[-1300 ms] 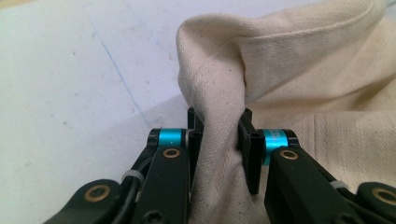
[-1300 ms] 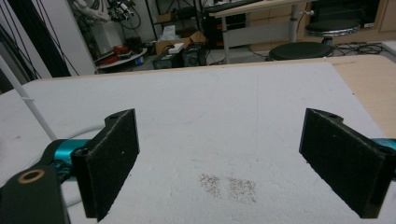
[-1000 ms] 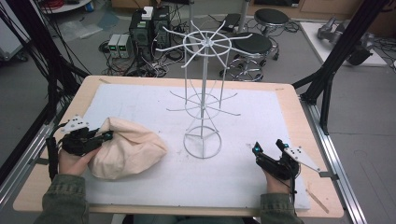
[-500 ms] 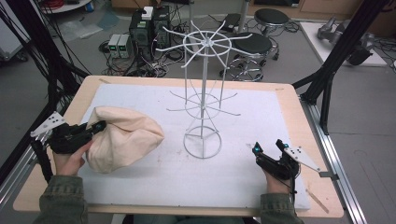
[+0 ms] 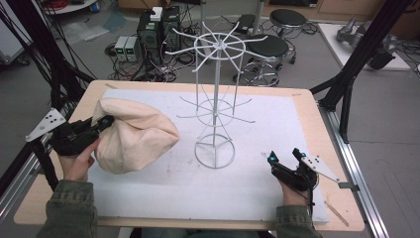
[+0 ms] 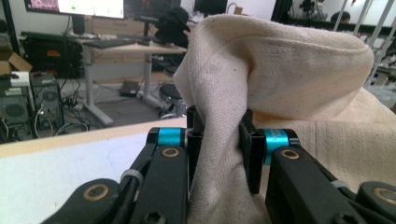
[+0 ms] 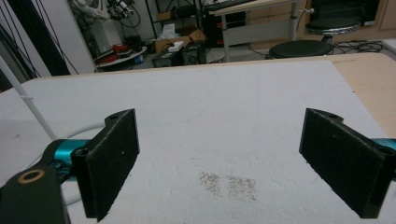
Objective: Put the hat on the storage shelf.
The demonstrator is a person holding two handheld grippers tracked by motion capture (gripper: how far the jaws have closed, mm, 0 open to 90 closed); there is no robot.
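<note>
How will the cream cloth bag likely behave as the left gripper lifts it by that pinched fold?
The bag looks floppy: it bunches between the left gripper's shut jaws and sags in folds onto the mat. Its coarse weave should hold against the pads without slipping. It probably weighs little, since one pinch raises its edge.

A cream, undyed cloth bag with a fine woven texture and tiny dark flecks was the palest warm tone in the scene. The left tongs were black with bright turquoise collars and brass-coloured rivets. The right tongs were black too, with matt, grainy black pads and a turquoise collar. The wire rack was plain white. The tabletop was light wood, covered by a white mat bearing a small patch of grey speckles. The sleeves were olive green.
</note>
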